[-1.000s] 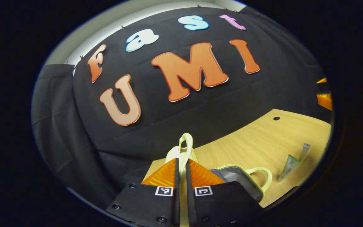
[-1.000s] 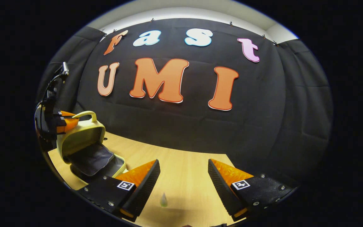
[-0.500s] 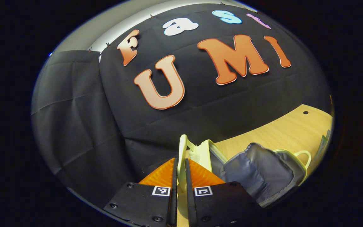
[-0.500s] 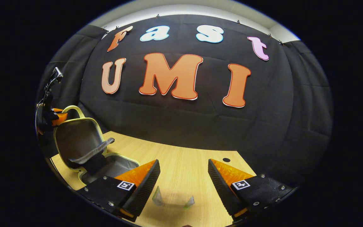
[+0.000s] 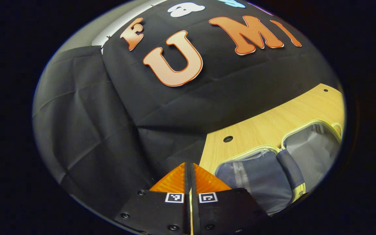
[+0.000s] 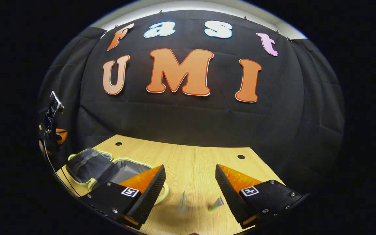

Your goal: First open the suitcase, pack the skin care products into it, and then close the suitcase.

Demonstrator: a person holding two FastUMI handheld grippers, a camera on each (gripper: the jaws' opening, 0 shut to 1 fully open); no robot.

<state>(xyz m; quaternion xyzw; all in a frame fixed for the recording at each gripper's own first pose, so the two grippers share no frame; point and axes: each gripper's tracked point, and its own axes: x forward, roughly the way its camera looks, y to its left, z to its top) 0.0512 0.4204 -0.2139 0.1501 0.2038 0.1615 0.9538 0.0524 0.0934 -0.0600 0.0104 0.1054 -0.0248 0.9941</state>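
The pale yellow suitcase (image 5: 300,189) lies open flat on the wooden table (image 5: 273,124), its grey-lined lid (image 5: 256,176) down beside the base (image 5: 312,153). My left gripper (image 5: 189,164) is shut, just left of the lid past the table's edge; a thin pale sliver shows low between its fingers. In the right gripper view the open suitcase (image 6: 88,166) lies at the left, with the left gripper (image 6: 59,135) above its far end. My right gripper (image 6: 190,168) stands open over the table. Two small skin care sachets (image 6: 182,202) (image 6: 215,204) stand between its fingers.
The table (image 6: 191,156) has small round holes (image 6: 241,157) near its back edge. Black cloth wall runs close behind and to the left. A yellow handle (image 6: 165,192) of the suitcase base sticks out by my right gripper's left finger.
The lid has swung from upright down to flat on the table. The left gripper moved left and down with it, and the handle no longer loops past its tips. The right gripper shifted slightly.
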